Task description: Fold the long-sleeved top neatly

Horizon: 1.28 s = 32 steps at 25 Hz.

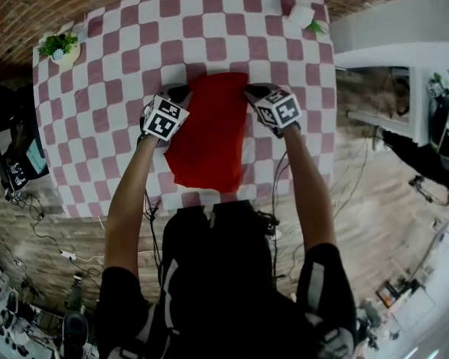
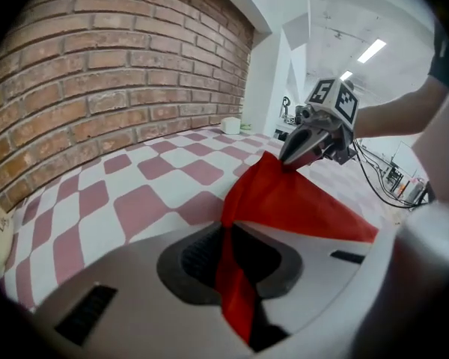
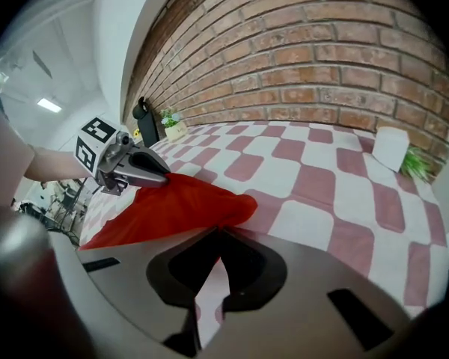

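A red long-sleeved top (image 1: 209,137) lies folded into a long strip on the checked table (image 1: 120,66), running from the middle toward the near edge. My left gripper (image 1: 167,109) is shut on the strip's far left corner. In the left gripper view the red cloth (image 2: 284,200) runs up between the jaws of the left gripper (image 2: 228,234). My right gripper (image 1: 263,102) is shut on the far right corner. In the right gripper view the red cloth (image 3: 172,204) ends in a bunched tip at the right gripper (image 3: 213,234). The far edge hangs lifted between both grippers.
A small potted plant (image 1: 60,47) stands at the table's far left corner. A white box with a bit of green (image 1: 303,15) sits at the far right corner. A brick wall (image 3: 322,58) runs behind the table. Cables lie on the floor (image 1: 374,200) to the right.
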Motion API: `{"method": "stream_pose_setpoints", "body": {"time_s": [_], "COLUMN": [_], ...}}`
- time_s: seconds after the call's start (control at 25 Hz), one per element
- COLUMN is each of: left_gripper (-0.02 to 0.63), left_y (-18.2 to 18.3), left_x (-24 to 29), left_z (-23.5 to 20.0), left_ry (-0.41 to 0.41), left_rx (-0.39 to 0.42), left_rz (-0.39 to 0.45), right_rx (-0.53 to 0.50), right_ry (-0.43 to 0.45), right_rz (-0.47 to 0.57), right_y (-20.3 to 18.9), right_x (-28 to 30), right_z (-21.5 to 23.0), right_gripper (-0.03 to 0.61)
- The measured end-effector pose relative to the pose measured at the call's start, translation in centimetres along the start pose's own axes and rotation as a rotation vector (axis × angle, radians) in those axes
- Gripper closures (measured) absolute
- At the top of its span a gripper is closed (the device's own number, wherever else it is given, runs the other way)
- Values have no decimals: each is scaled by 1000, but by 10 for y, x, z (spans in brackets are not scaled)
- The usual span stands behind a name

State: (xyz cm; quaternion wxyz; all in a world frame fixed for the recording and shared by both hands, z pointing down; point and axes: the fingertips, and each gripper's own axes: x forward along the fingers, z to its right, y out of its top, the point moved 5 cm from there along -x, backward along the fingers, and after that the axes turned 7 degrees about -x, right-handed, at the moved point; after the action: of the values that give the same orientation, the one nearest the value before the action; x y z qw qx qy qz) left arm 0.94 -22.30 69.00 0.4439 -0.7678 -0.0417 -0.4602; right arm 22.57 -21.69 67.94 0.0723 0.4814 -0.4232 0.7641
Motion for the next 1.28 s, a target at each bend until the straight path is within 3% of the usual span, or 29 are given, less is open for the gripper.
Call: {"method": "stream_pose_setpoints", "body": {"time_s": [0.56,0.72,0.8,0.88,0.92,1.08,1.28], "left_gripper": [569,559,517,435,426,413,413], "left_y": [3,7,5,5,6,14,18], "left_x": [26,23,19,11,6,-11,-5], "left_z": [-9,-11,-13,-17,-18,-24,-29], "left_ry": [-64,-89,-79,-57,-57,-93,-198], "left_rx": [14,-72,-108,-95,-77,-8,10], "left_rz": [-61,-71,-61,-53,-54,-73,-177], "right_rx": [108,109,122,117,106,43,4], "right_ry": [-50,-66,-66,-65,-63,-65,-10], "right_rz": [-12,-21,-16,-3,0,-8,-68], "right_y": [-22,-21,-19,-16,-14,-3,6], "right_x": [23,23,19,12,5,-21,-20], "right_z": [11,9,7,9,11,19,35], "right_gripper": [560,560,558,533,481,456,442]}}
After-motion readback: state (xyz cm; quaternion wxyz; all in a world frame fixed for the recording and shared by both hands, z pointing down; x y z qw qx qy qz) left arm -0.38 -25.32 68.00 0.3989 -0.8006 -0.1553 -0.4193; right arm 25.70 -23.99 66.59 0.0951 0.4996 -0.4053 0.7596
